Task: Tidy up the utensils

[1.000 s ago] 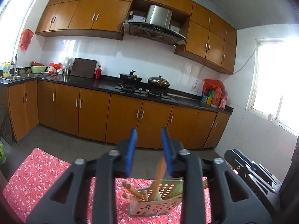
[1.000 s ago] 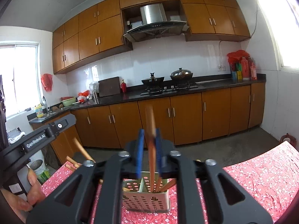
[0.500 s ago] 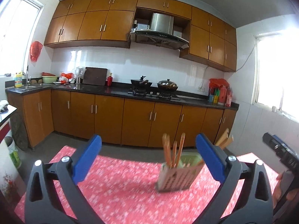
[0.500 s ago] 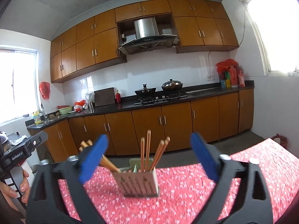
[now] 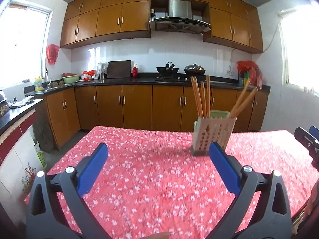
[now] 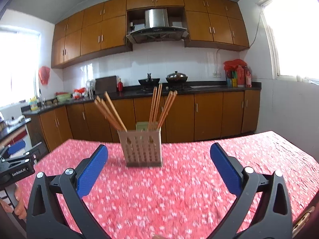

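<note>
A beige perforated utensil holder [image 5: 213, 135] stands upright on the table with the red floral cloth [image 5: 151, 179]. Several wooden chopsticks [image 5: 201, 97] stand in it. It also shows in the right wrist view [image 6: 142, 149], with chopsticks [image 6: 111, 112] fanning out left, middle and right. My left gripper [image 5: 158, 155] is open and empty, low over the cloth, nearer to me than the holder. My right gripper [image 6: 159, 155] is open and empty, facing the holder from a short distance.
The right gripper's tip [image 5: 307, 139] shows at the right edge of the left wrist view; the left gripper's body [image 6: 16, 165] shows at the left edge of the right wrist view. Kitchen cabinets and a counter [image 5: 139, 99] run behind the table.
Both grippers have opened wide, the right one letting go of a chopstick into the holder. Both have pulled back and away from the holder, which now stands farther off.
</note>
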A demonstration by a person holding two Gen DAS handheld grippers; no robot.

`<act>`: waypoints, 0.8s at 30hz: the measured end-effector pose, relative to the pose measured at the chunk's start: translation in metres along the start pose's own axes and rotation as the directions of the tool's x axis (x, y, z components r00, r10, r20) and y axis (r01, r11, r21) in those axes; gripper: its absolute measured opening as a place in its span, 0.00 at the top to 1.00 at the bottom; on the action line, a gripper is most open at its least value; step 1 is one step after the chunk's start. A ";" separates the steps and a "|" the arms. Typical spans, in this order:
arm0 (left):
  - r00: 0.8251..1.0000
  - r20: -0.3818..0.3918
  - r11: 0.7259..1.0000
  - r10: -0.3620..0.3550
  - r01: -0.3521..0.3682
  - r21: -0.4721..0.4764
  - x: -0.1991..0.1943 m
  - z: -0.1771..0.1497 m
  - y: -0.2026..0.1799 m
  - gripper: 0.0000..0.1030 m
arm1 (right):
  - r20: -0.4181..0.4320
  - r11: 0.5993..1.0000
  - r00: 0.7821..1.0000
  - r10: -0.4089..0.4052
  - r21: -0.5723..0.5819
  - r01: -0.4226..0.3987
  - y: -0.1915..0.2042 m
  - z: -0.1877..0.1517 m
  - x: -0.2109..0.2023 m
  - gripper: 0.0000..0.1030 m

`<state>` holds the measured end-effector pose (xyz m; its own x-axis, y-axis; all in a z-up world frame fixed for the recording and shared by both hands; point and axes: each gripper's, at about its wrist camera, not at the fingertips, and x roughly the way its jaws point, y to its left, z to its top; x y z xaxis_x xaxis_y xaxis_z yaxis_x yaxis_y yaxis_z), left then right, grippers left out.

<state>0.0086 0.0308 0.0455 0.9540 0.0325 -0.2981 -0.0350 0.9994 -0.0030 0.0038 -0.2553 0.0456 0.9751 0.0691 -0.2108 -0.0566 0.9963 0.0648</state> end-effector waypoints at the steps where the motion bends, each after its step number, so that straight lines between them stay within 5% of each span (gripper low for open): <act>1: 1.000 0.000 1.000 -0.002 0.002 0.008 -0.001 -0.002 -0.003 0.04 | -0.005 1.000 1.000 -0.004 -0.015 0.004 0.003 -0.005 -0.002 0.02; 11: 0.998 -0.056 0.996 -0.039 0.043 0.073 -0.009 -0.042 -0.018 0.04 | -0.088 1.000 0.996 -0.007 -0.022 0.005 0.004 -0.049 -0.012 0.02; 24: 0.997 -0.078 0.997 -0.026 0.031 0.066 -0.011 -0.055 -0.016 0.04 | -0.108 1.000 0.994 -0.026 0.014 0.028 -0.005 -0.063 -0.015 0.02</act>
<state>-0.0177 0.0138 -0.0037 0.9283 0.0057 -0.3718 0.0142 0.9986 0.0506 -0.0237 -0.2576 -0.0134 0.9474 0.0481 -0.3163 -0.0265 0.9970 0.0722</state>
